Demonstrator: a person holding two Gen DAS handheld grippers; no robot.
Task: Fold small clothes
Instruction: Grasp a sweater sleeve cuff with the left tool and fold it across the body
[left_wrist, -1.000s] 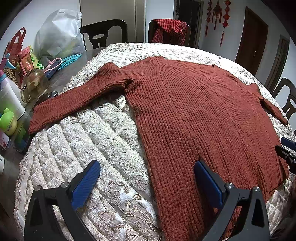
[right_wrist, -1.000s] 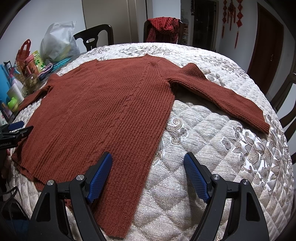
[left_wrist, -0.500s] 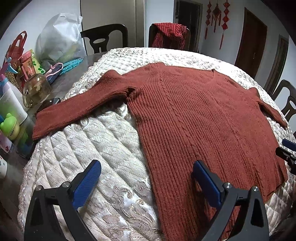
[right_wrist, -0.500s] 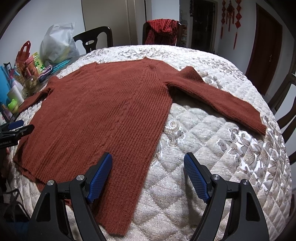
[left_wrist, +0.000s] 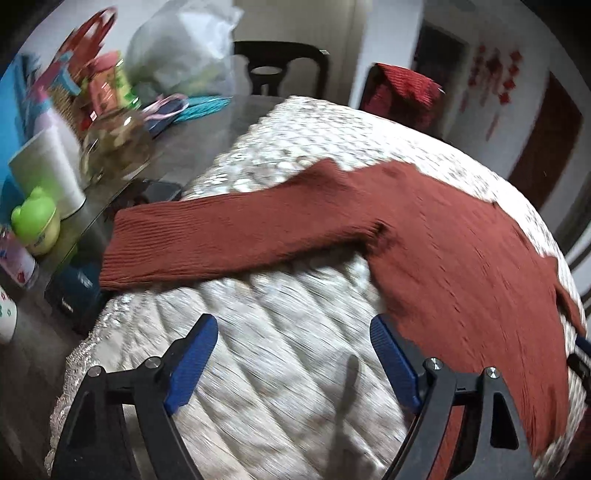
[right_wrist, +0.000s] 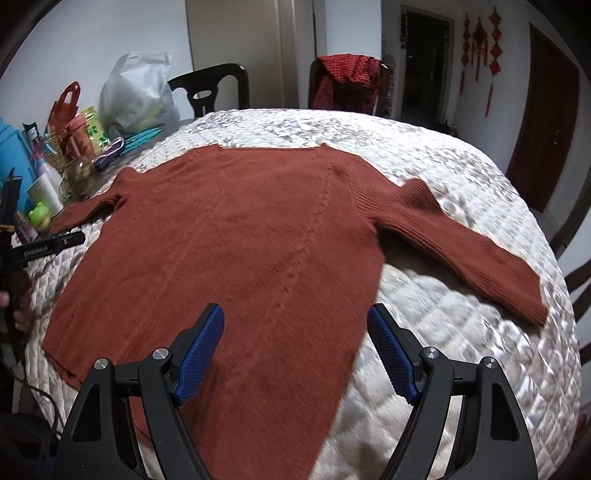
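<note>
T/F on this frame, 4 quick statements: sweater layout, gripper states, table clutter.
1. The rust sweater lies flat with both sleeves spread out. True.
2. The left hand-held gripper is clamped on a sleeve. False: it is open, with only the quilted cover between its pads.
3. The right hand-held gripper is open above the sweater's lower part. True.
4. The green frog-shaped container sits on the sweater. False: it stands on the table beside the cover.

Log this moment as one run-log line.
sweater: flat, unfolded | left gripper: open, just closing, empty, near sleeve | right gripper: open, empty
</note>
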